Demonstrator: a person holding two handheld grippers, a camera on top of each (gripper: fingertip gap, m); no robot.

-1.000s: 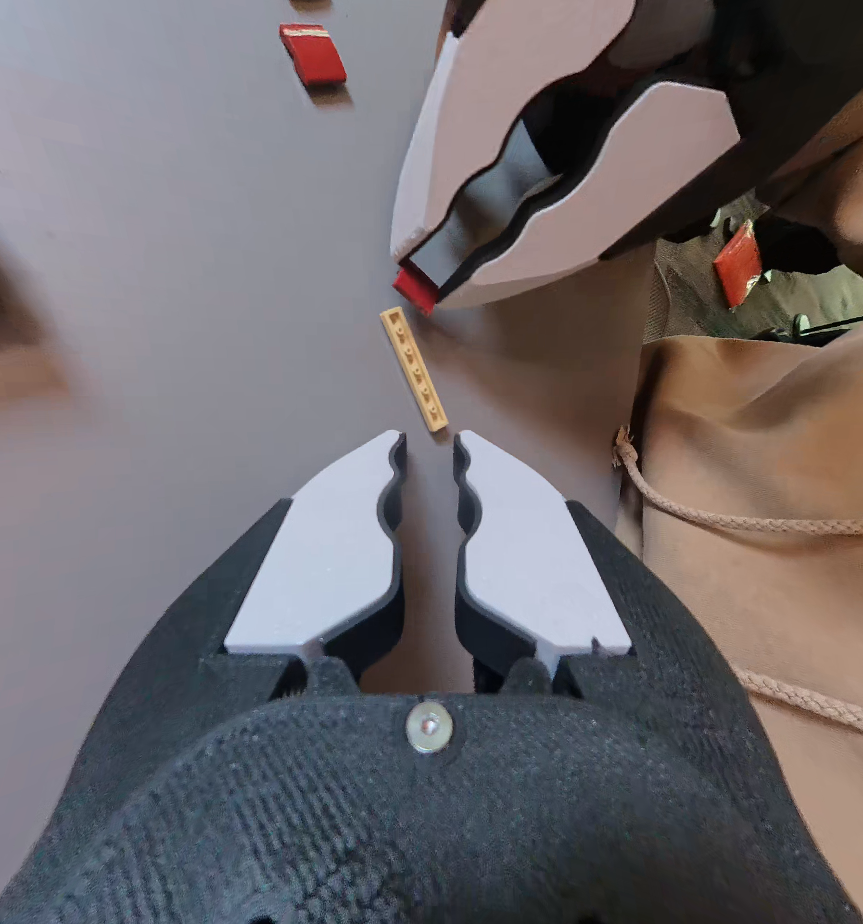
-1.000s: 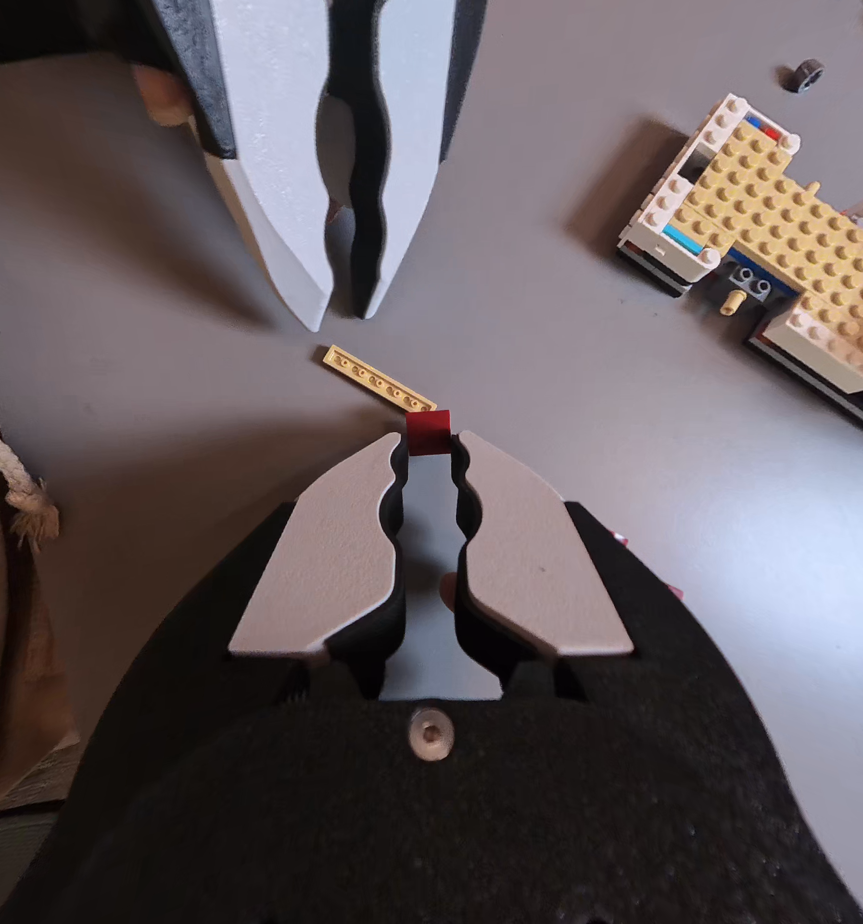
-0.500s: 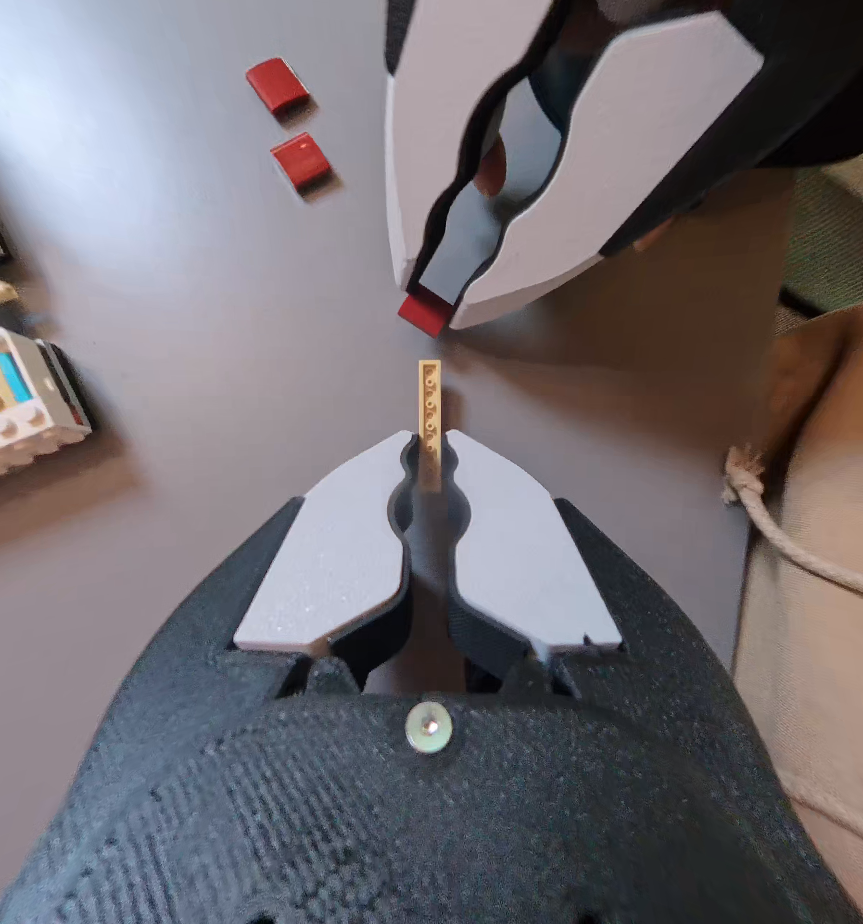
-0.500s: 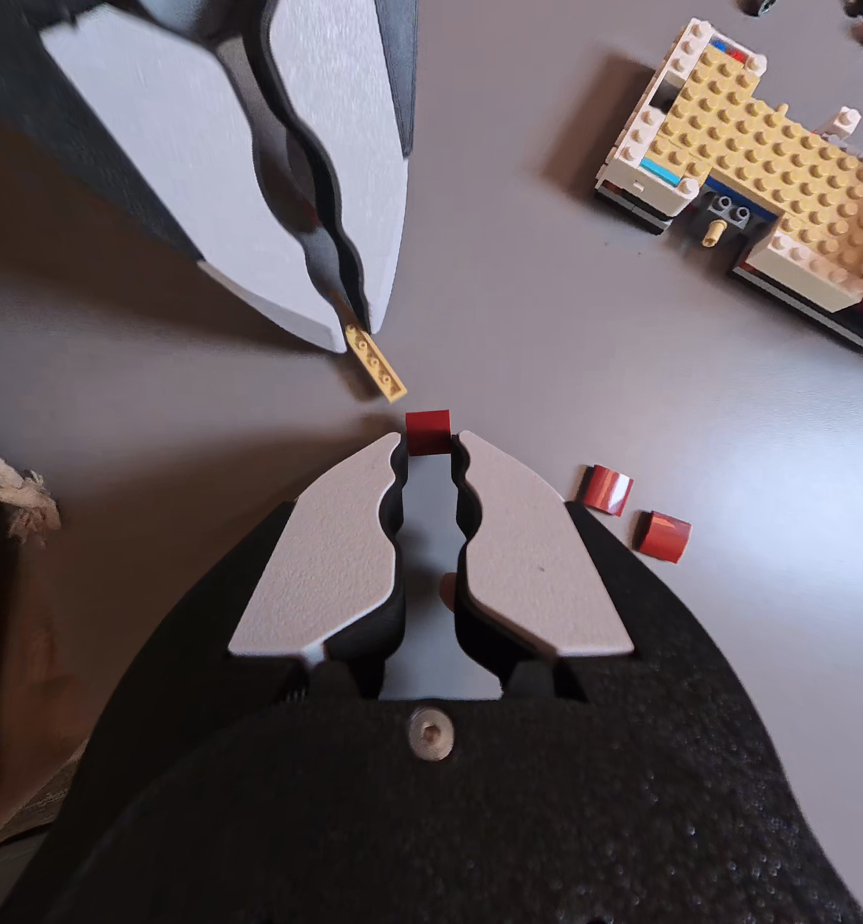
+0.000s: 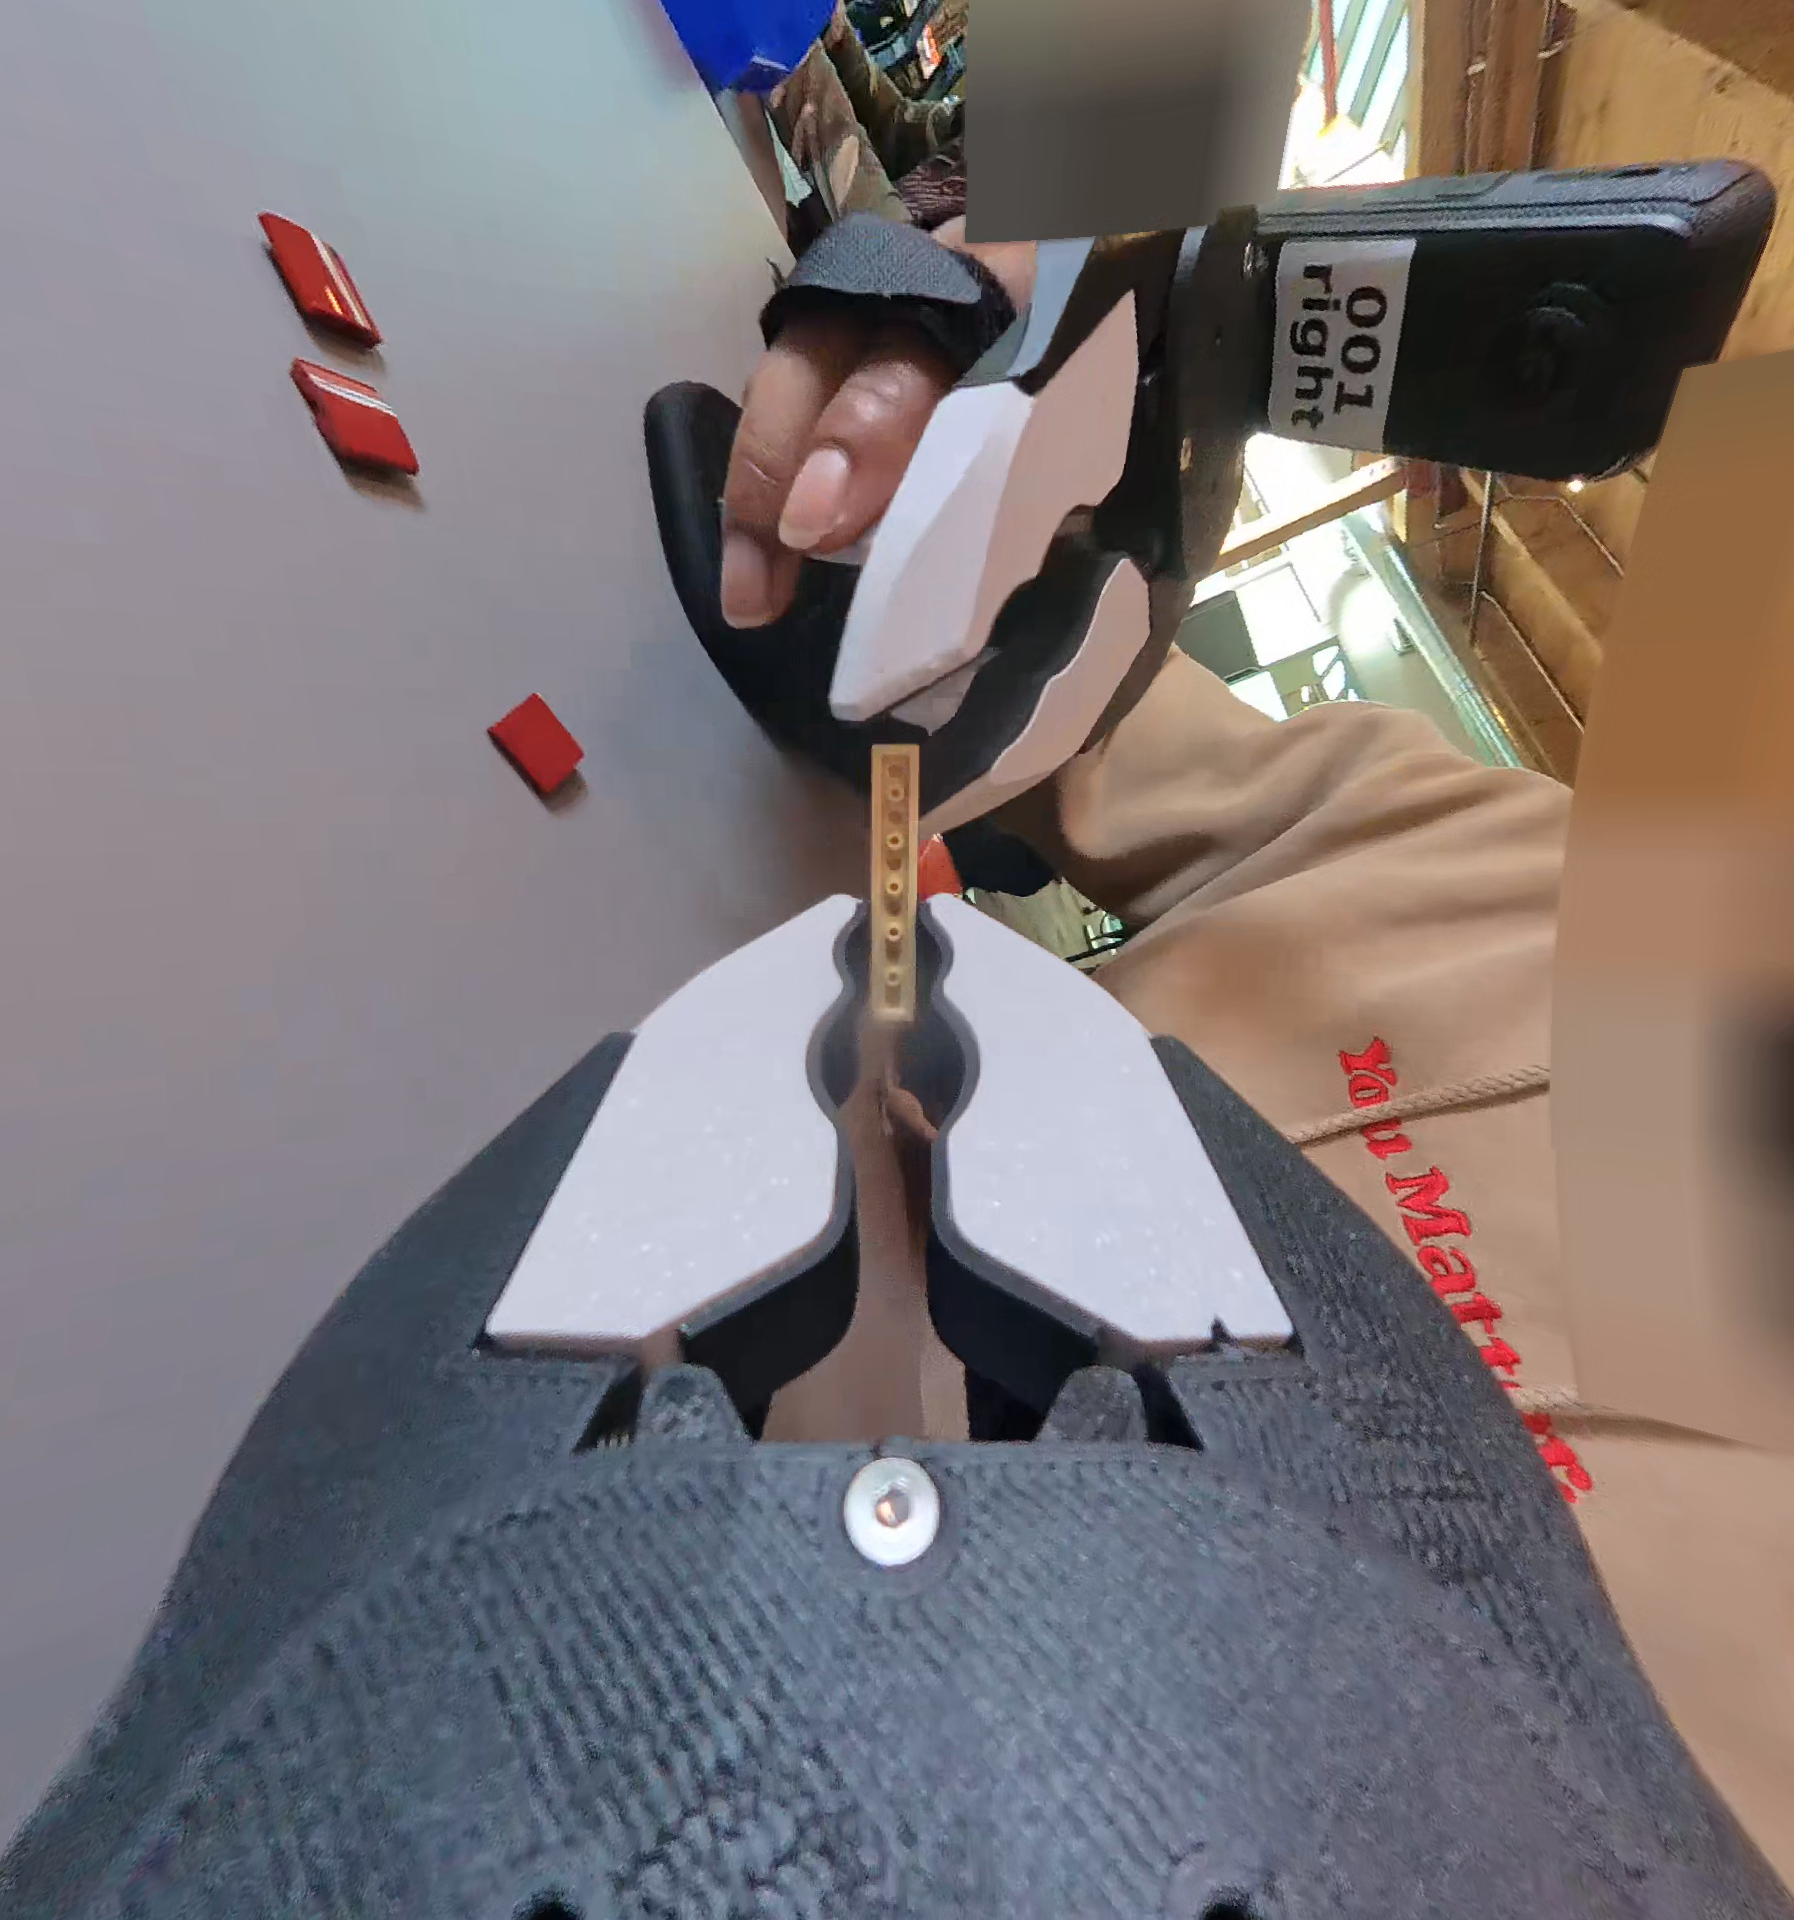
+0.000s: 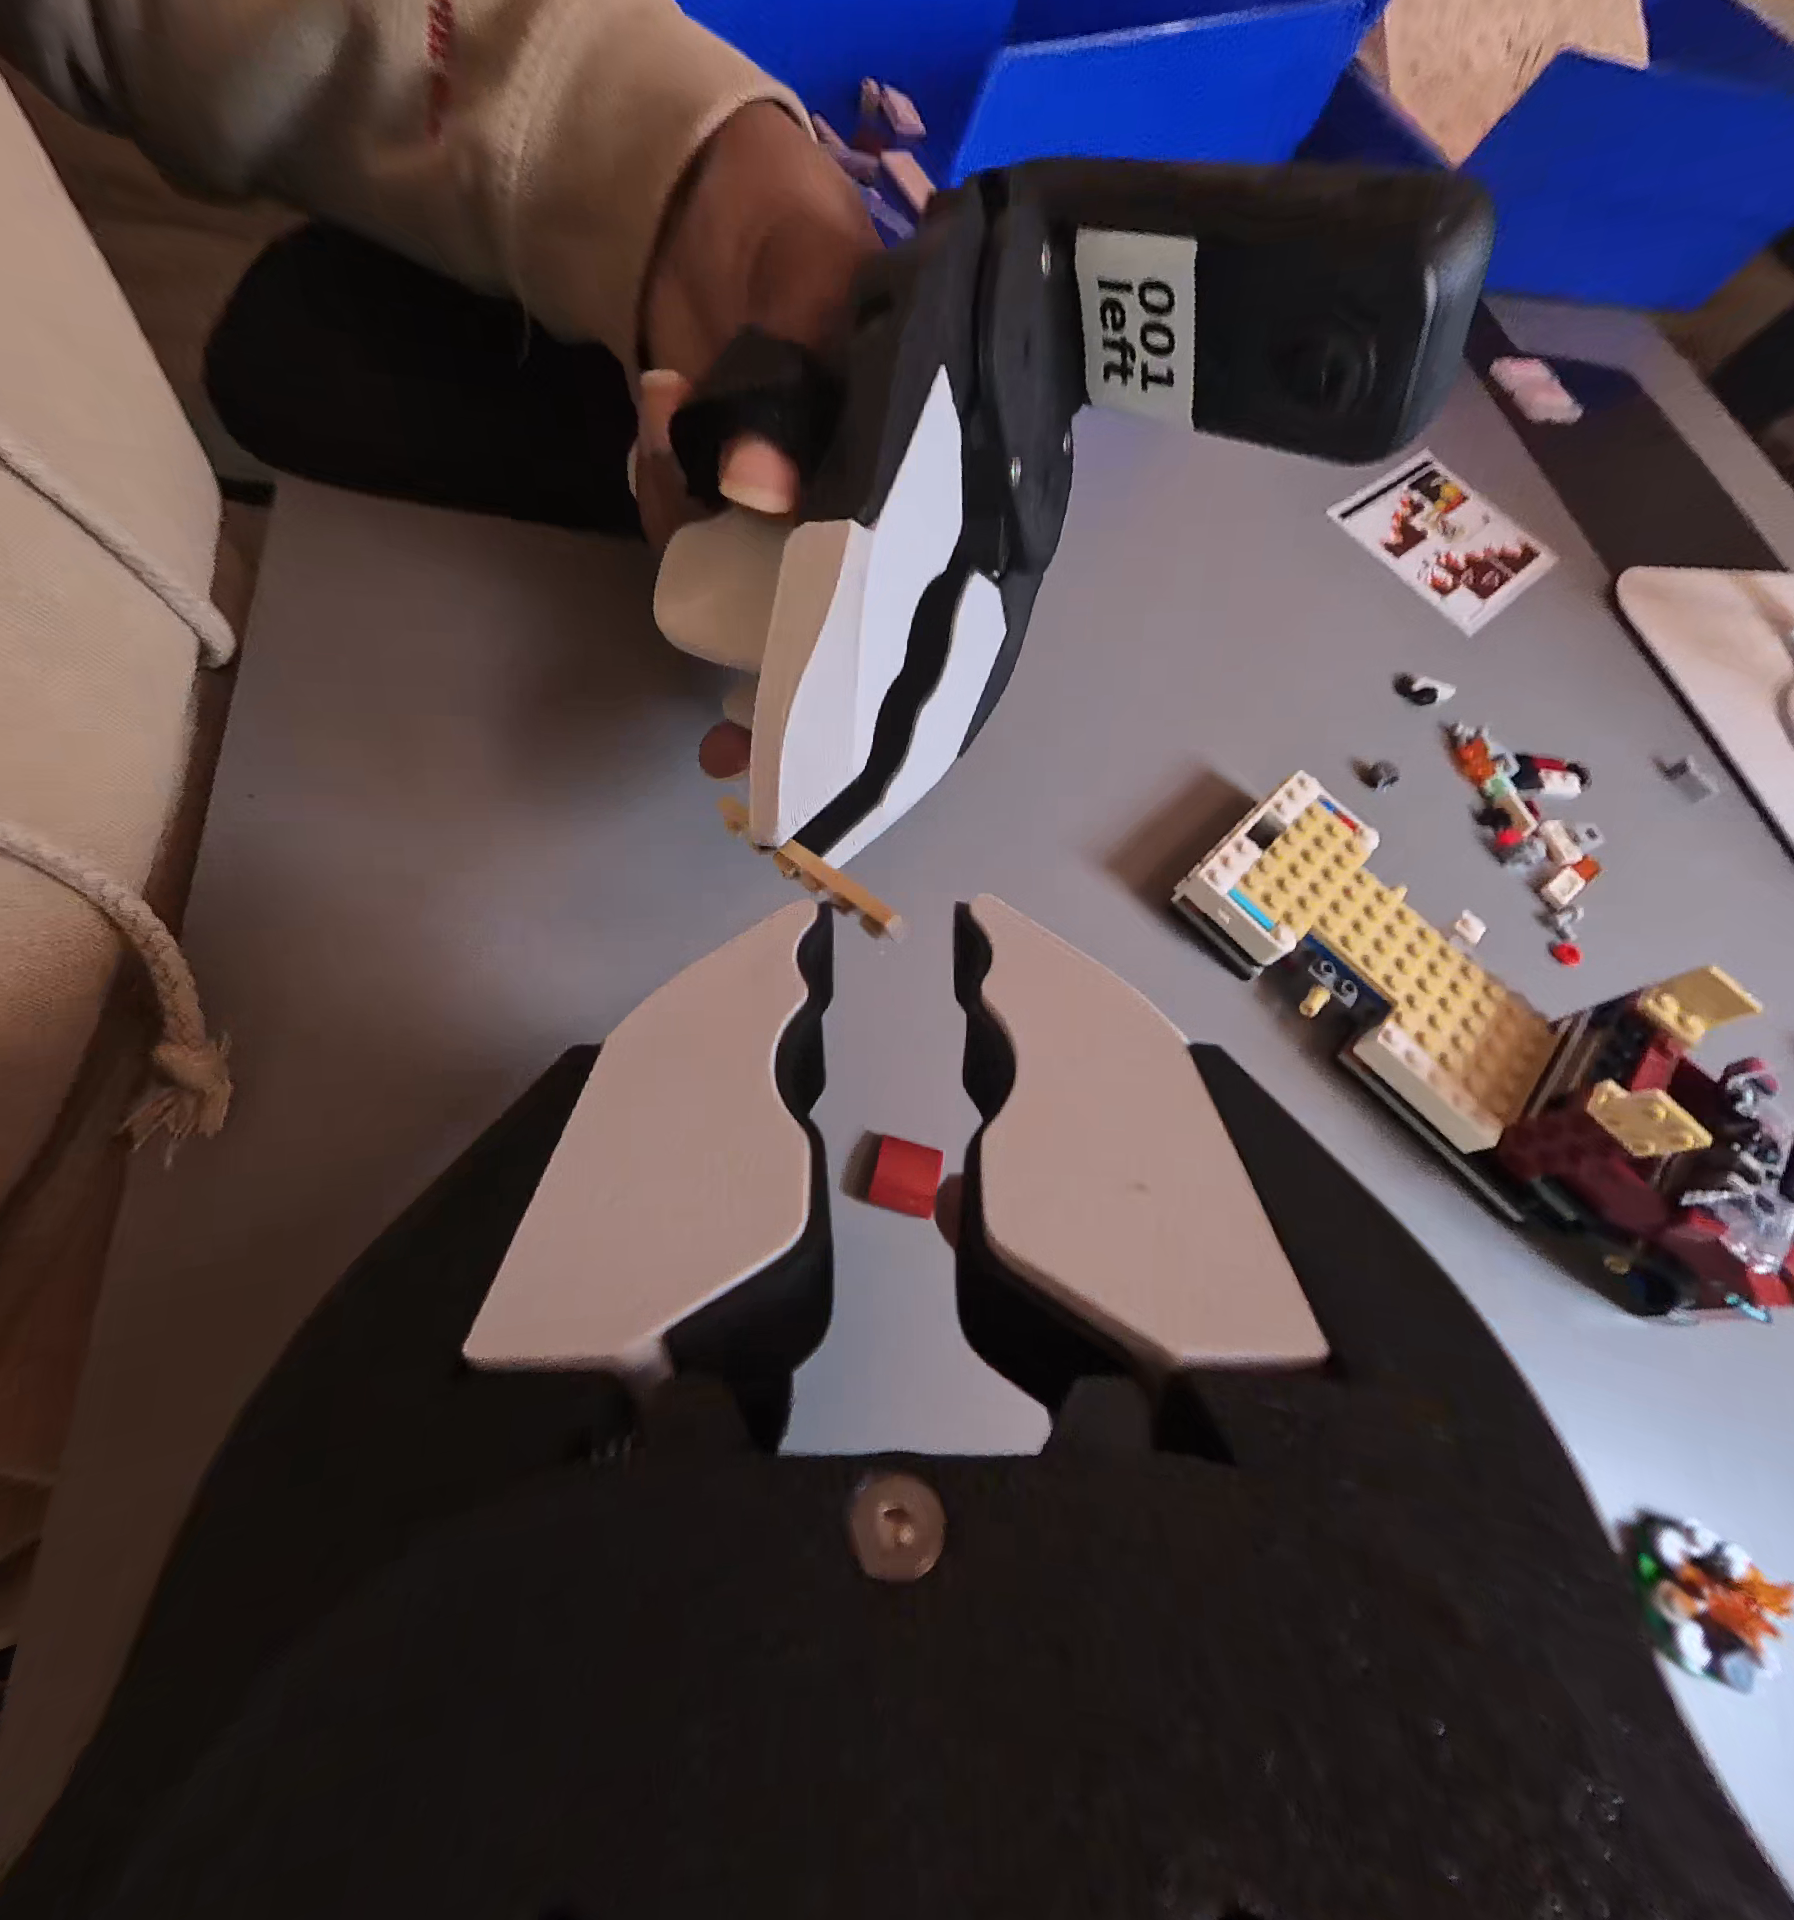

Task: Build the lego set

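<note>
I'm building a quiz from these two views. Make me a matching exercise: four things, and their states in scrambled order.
Things:
1. thin tan plate
2. red brick
3. right tongs
4. tan and white model

States:
A. open, holding nothing
B. standing on the grey table, right of both tongs
C. clamped in the left tongs
D. lying loose on the table

Pairs: 1-C, 2-D, 3-A, 4-B

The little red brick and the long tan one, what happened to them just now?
The left gripper closed on the tan studded strip that lay on the grey table and lifted it clear. The right gripper opened its jaws and let go of the red brick, which now lies on the table beneath them. The half-built brick model stayed put.
</note>
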